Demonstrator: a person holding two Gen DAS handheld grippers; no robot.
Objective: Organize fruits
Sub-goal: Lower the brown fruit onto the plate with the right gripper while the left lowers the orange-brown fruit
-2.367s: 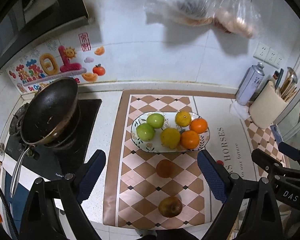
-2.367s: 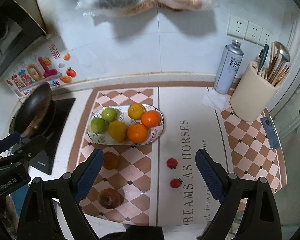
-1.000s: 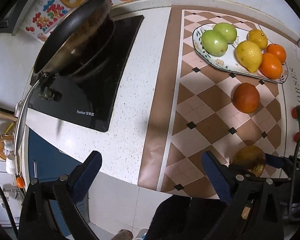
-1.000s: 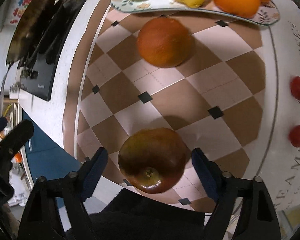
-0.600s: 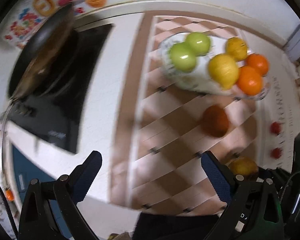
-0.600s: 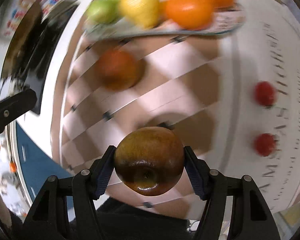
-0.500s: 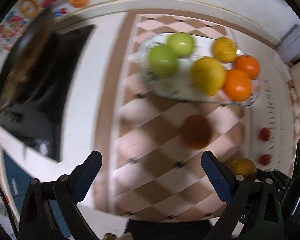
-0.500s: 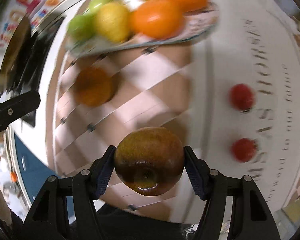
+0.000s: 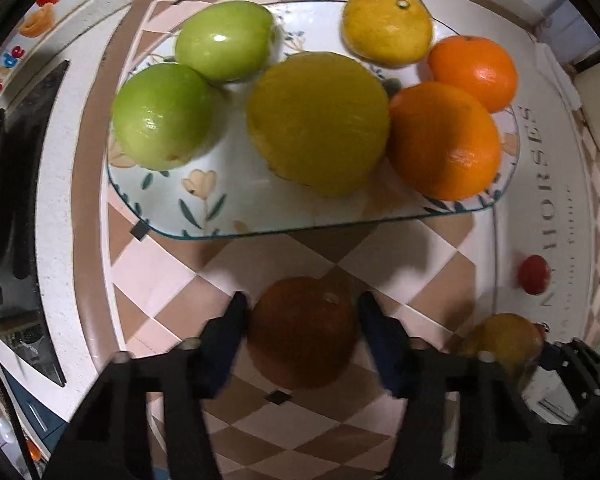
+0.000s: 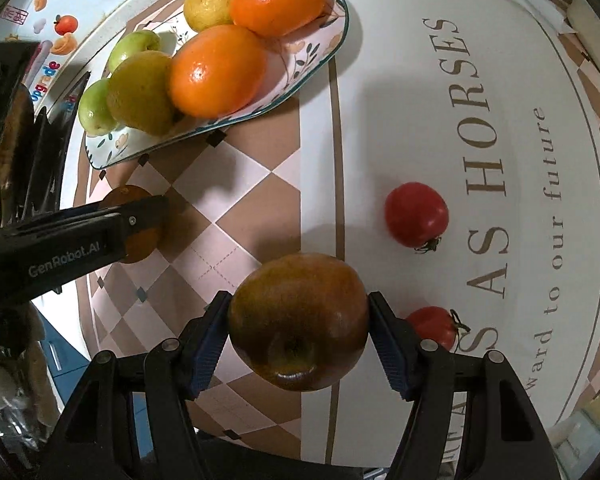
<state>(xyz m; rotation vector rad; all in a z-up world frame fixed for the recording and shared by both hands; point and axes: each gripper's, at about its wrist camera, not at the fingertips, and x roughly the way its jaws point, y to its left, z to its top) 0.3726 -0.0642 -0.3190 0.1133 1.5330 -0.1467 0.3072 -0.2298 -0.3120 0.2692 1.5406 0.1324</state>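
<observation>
Now the left gripper [image 9: 302,312], jaws just closing, brackets the round dark-orange fruit [image 9: 302,332] on the checkered mat [image 9: 400,248]; the right gripper [image 10: 299,320] clamps the glossy brown-red apple [image 10: 298,320].

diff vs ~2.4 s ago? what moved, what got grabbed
Right tongs dropped to the dark brownish apple, clamped it and lifted it off the mat. Left tongs swung over and came down around the brown-orange fruit; their jaws have just been closing on it. Unchanged: six fruits on the plate, two tomatoes on the mat.
</observation>
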